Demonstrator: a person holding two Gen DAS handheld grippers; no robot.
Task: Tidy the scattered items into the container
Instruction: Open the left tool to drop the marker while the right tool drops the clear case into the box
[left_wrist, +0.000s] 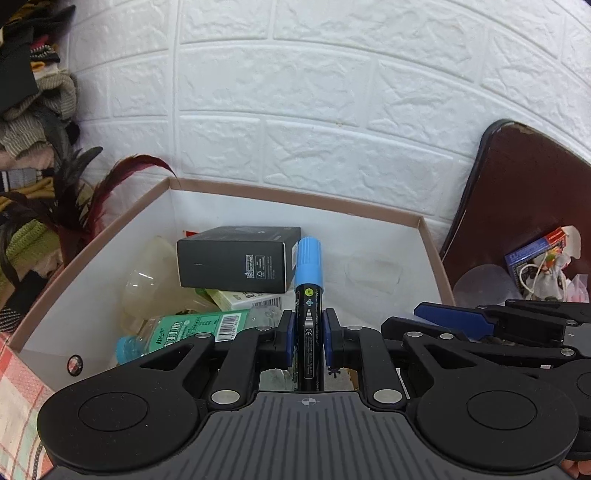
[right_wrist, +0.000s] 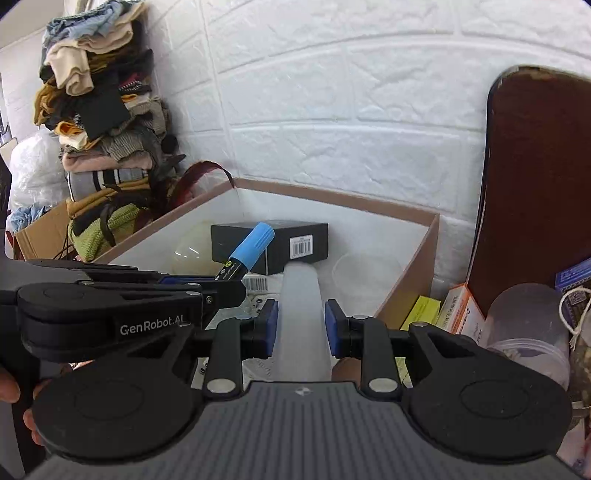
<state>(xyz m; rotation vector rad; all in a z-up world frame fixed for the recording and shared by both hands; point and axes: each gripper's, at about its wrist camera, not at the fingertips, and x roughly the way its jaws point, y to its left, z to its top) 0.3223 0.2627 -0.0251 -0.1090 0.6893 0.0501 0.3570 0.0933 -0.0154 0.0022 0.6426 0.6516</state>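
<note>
My black marker with the light-blue cap (left_wrist: 309, 295) stood between the pads of my left tongs (left_wrist: 309, 336), over the open white cardboard box with a brown rim (left_wrist: 295, 199); the pads sat slack beside its barrel, parted rather than pressing. My right tongs (right_wrist: 301, 325) gripped a translucent white plastic tube (right_wrist: 301, 295) just right of it. In the box lay a black carton (left_wrist: 236, 258) at the far side and a green-labelled bottle (left_wrist: 177, 332) nearer left.
</note>
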